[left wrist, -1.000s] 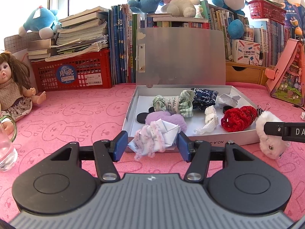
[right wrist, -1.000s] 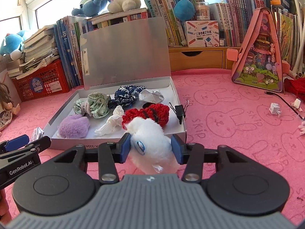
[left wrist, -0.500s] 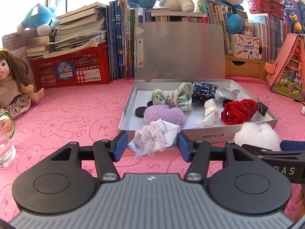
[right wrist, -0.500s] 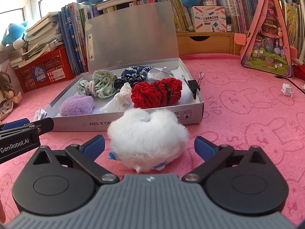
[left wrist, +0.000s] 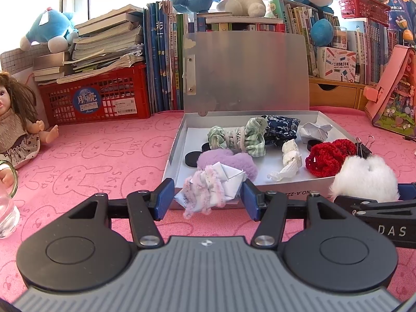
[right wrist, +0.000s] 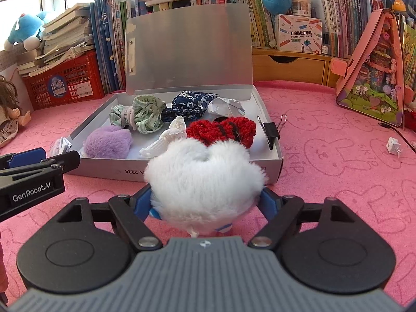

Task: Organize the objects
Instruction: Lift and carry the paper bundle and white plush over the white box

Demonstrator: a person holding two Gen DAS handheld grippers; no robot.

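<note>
A white shallow box [left wrist: 299,185] [right wrist: 104,172] lies open on the pink mat. It holds a purple puff [left wrist: 234,160], a green checked scrunchie [left wrist: 249,136], a navy floral scrunchie [right wrist: 192,101], a red knitted scrunchie [right wrist: 223,127] and a knotted white cloth [left wrist: 291,158]. My left gripper [left wrist: 206,199] is shut on a folded paper with a pink fuzzy band [left wrist: 210,187], just before the box's front wall. My right gripper [right wrist: 205,202] has a white fluffy pom-pom [right wrist: 205,179] [left wrist: 364,179] between its jaws, which are closing; the fur touches both pads.
A black binder clip [right wrist: 270,130] is clipped to the box's right rim. To the left are a doll [left wrist: 15,130] and a glass [left wrist: 5,215]. A red crate [left wrist: 96,96] and books line the back. A pink toy house [right wrist: 374,78] and a small paper piece [right wrist: 394,144] are on the right.
The right jaws opened wide, left the white pom-pom on the mat before the box, then closed in around it again. The left gripper kept its hold and barely moved.
</note>
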